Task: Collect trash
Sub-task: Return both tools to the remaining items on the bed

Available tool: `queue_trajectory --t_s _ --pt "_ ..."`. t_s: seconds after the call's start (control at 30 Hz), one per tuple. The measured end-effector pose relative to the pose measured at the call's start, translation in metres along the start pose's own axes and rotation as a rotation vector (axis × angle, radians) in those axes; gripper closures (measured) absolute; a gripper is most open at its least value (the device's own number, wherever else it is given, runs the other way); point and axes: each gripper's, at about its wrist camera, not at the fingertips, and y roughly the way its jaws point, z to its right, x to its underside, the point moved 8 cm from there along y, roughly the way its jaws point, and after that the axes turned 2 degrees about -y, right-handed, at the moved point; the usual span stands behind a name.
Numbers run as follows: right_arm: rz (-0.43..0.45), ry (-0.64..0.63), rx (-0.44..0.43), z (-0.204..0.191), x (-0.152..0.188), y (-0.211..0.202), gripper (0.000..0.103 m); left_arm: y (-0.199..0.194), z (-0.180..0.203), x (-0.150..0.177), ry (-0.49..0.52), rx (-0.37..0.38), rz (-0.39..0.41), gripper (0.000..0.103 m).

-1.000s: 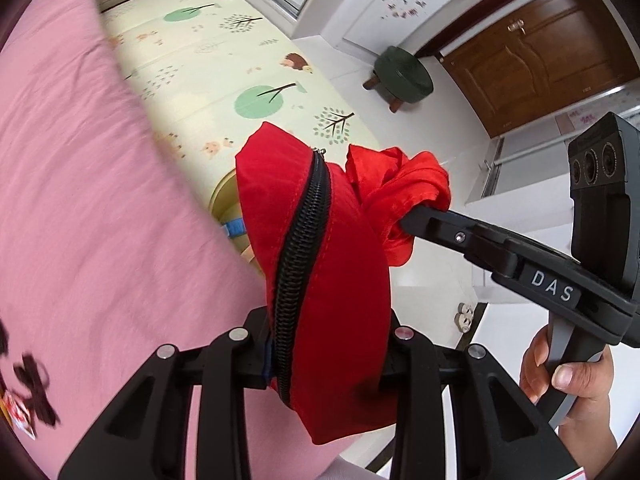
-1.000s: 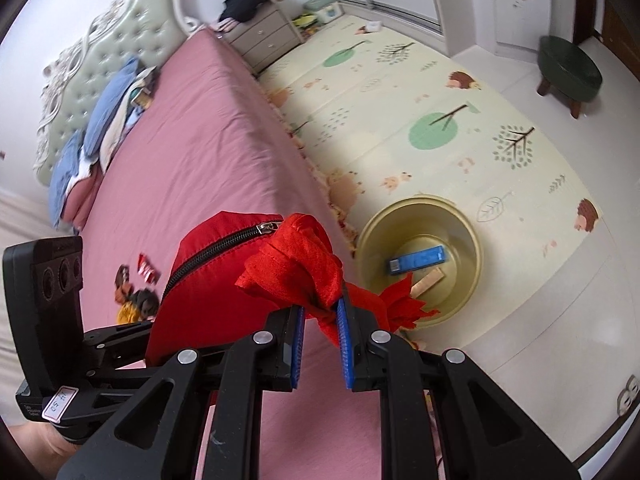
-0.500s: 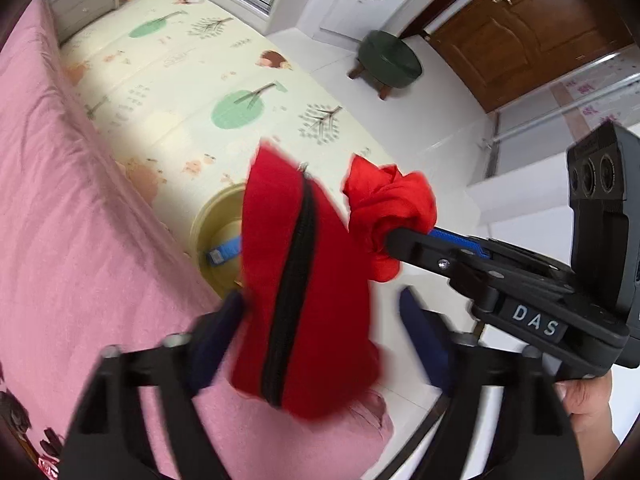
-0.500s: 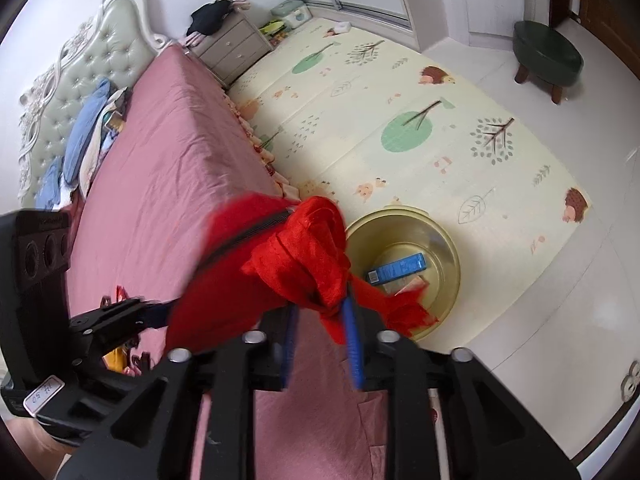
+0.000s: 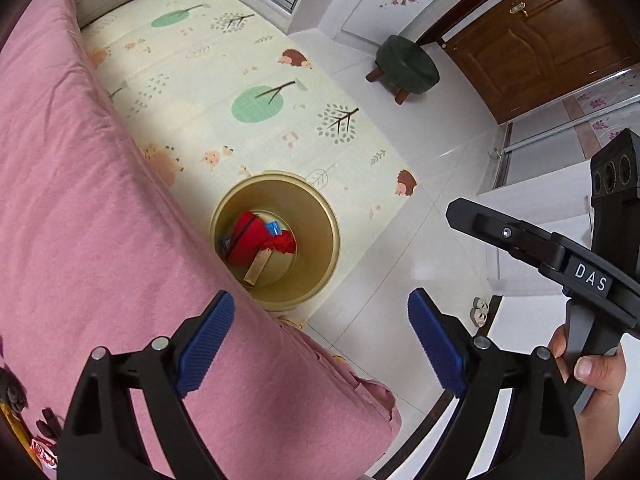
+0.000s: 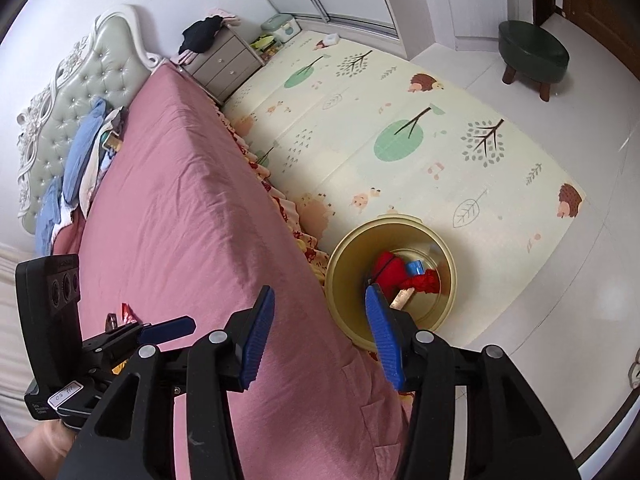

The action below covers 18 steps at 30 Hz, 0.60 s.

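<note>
A red zippered bag [image 5: 249, 237] lies inside the yellow bin [image 5: 320, 204] on the floor beside the bed, on top of a blue box [image 5: 274, 227] and a tan stick [image 5: 257, 267]. The bag [image 6: 390, 270] and bin [image 6: 348, 256] also show in the right wrist view. My left gripper [image 5: 316, 336] is open and empty above the bed's edge, over the bin. My right gripper [image 6: 320, 332] is open and empty too, its right finger in front of the bin's near rim. Small wrappers [image 6: 129, 312] lie on the pink bedsheet.
The pink bed [image 6: 192, 208] fills the left, with pillows and clothes at the headboard [image 6: 80, 80]. A patterned play mat [image 6: 400, 120] covers the floor. A green stool [image 5: 406, 65] stands near the brown door [image 5: 540, 32]. A grey nightstand [image 6: 224, 64] is at the far end.
Both grippers held the red bag over the bed's edge; both have opened and the bag has dropped into the yellow bin.
</note>
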Motion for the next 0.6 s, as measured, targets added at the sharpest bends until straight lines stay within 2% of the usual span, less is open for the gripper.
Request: queue_trajectory --t_s 0.37,0.6 --pt "-0.008 -0.091 -0.036 -0.061 0.019 -0.009 0.056 -0.049 -0.033 0.032 -0.05 -0.03 0.074 0.015" --pt "-0.056 -0.193 -0.073 -0.124 0.051 0.001 0.055 -0.09 -0.083 0.08 -0.14 -0.056 0.134 0.015"
